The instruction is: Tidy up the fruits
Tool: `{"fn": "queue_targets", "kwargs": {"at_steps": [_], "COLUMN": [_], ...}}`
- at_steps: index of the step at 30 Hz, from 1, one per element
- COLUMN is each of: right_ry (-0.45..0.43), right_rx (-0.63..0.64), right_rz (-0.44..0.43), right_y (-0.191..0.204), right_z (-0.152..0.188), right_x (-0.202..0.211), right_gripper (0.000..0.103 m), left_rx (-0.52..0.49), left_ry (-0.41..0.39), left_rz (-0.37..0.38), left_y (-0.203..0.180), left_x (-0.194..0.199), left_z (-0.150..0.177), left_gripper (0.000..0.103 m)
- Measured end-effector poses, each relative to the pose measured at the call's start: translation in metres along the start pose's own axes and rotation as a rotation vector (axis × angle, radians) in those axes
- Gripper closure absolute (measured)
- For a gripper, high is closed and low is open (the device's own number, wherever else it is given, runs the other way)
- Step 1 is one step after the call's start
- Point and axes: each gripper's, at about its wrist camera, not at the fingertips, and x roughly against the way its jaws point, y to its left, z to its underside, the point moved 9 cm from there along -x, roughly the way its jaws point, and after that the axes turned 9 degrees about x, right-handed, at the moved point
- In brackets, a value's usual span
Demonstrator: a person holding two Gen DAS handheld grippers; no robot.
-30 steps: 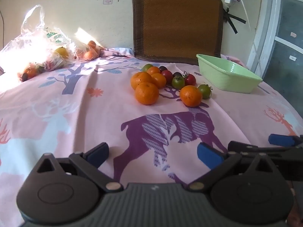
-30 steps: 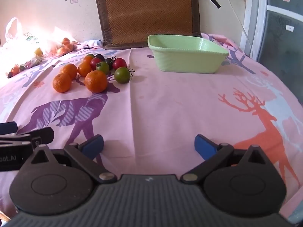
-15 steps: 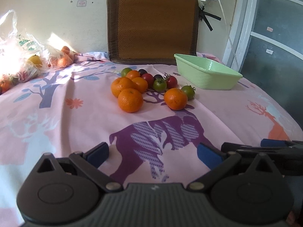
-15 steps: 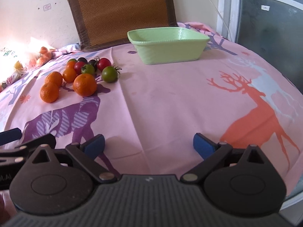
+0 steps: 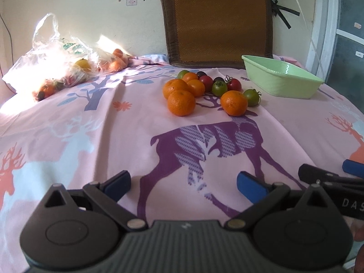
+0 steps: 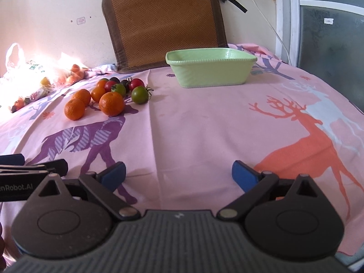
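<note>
A cluster of oranges (image 5: 181, 102) (image 6: 111, 103) and small red, green and dark tomatoes (image 5: 251, 97) (image 6: 139, 94) lies on the pink deer-print tablecloth. To its right stands an empty light green dish (image 5: 281, 79) (image 6: 210, 66). My left gripper (image 5: 183, 184) hovers open over the purple deer, well short of the fruit. Over the cloth nearer the front edge, my right gripper (image 6: 178, 174) is open too, with nothing between its fingers. Each gripper's tip shows at the edge of the other's view.
A clear plastic bag (image 5: 56, 61) with more fruit lies at the back left in bright sunlight. A brown woven chair back (image 5: 217, 20) rises behind the table. A glass door (image 6: 329, 38) stands at the right. The table edge drops away at the right.
Both views swung right half a second ago and have swung back left. The fruit and dish have not moved. Both grippers stay open.
</note>
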Motion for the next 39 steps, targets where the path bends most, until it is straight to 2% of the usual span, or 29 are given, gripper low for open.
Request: {"fn": "queue_targets", "kwargs": {"at_steps": [10, 16, 21, 25, 29, 30, 31, 33, 39], "right_ry": [-0.104, -0.118, -0.149, -0.189, -0.182, -0.169, -0.149, -0.113, -0.159], "right_rx": [-0.023, 0.095, 0.071, 0.114, 0.182, 0.185, 0.178, 0.138, 0.104], "right_rz": [-0.131, -0.140, -0.213, -0.267, -0.299, -0.302, -0.306, -0.332, -0.285], "right_y": [-0.008, -0.009, -0.028, -0.028, -0.024, -0.025, -0.026, -0.031, -0.039], "right_z": [0.005, 0.003, -0.026, -0.051, -0.057, -0.056, -0.053, -0.051, -0.053], "right_x": [0.009, 0.002, -0.008, -0.014, -0.027, -0.031, -0.035, -0.040, -0.035], "right_gripper": [0.000, 0.000, 0.000, 0.001, 0.018, 0.025, 0.034, 0.043, 0.042], "left_rx": [0.053, 0.096, 0.152, 0.205, 0.235, 0.237, 0.235, 0.223, 0.153], "left_ry": [0.043, 0.050, 0.066, 0.069, 0.084, 0.087, 0.087, 0.080, 0.053], "left_rz": [-0.101, -0.151, -0.212, -0.261, -0.287, -0.289, -0.289, -0.282, -0.223], "left_y": [-0.004, -0.006, -0.006, -0.005, -0.004, -0.004, -0.003, -0.004, -0.004], "left_x": [0.000, -0.004, -0.008, -0.009, -0.011, -0.012, -0.013, -0.013, -0.015], "left_z": [0.003, 0.000, -0.004, -0.006, -0.009, -0.010, -0.010, -0.010, -0.013], "left_gripper": [0.000, 0.000, 0.000, 0.000, 0.000, 0.000, 0.000, 0.000, 0.000]}}
